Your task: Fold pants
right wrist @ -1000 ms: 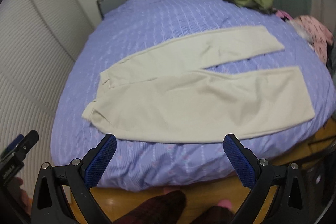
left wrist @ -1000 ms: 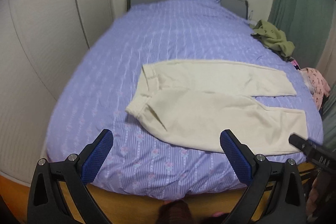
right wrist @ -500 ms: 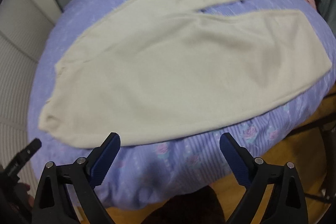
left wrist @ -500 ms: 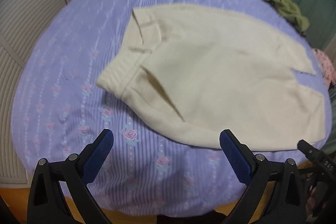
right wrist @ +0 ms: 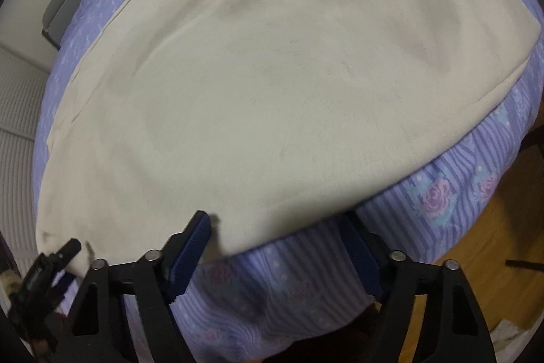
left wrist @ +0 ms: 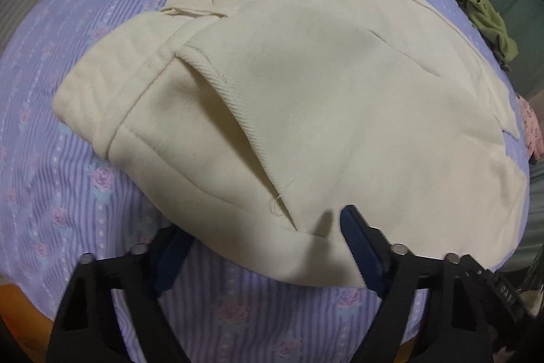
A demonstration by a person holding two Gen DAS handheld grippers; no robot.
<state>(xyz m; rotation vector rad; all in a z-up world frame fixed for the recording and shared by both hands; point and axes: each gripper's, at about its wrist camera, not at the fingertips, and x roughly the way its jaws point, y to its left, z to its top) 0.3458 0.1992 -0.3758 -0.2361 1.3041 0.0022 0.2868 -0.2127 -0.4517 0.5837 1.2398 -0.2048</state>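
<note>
Left tool (left wrist: 263, 252), seen through its own wrist camera, is spread wide at the near hem of the cream pants (left wrist: 340, 84), one finger (left wrist: 360, 247) over the cloth, the other on the bed (left wrist: 40, 193). Only this view shows waistband and pocket. Soft, light corduroy should drape and slide; I would pinch the edge.

Right wrist view: right tool (right wrist: 277, 249), released, straddles the pants (right wrist: 272, 73) leg edge; the bed (right wrist: 459, 179) front drops away here.

left tool (left wrist: 261, 254) | black frame, blue pads (left wrist: 357, 247), silver screws
</note>
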